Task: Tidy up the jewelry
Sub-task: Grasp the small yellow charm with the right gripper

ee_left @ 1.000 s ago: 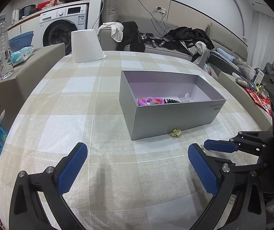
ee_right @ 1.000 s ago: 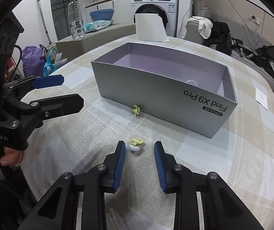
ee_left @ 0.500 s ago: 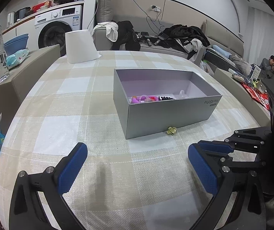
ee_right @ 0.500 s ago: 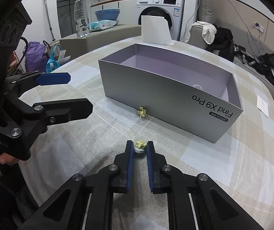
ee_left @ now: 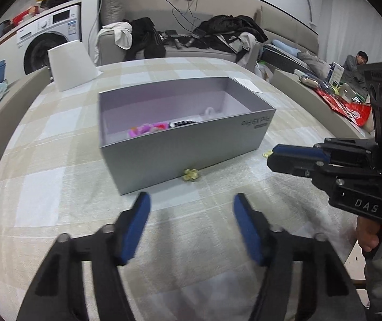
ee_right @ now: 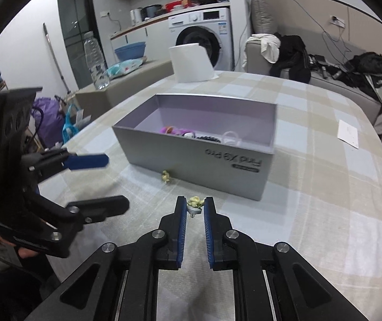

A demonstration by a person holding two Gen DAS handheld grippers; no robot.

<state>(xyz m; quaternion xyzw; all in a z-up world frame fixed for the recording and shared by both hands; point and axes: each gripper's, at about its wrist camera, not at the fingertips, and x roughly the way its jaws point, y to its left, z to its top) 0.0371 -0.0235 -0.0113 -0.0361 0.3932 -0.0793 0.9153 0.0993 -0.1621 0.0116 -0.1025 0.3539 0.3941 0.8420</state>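
At frame centre, the right gripper [ee_right: 193, 206] has just clamped a yellow flower earring [ee_right: 195, 202] and lifted it; left gripper [ee_left: 191, 203] fingers narrowing, empty, before the grey box [ee_left: 191, 144].

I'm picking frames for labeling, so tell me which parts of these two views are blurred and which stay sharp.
Left wrist view: the left tool is motion-smeared, the grey box fairly sharp. Right wrist view: the right tool and its yellow flower earring are crisp, the left tool is slightly blurred.
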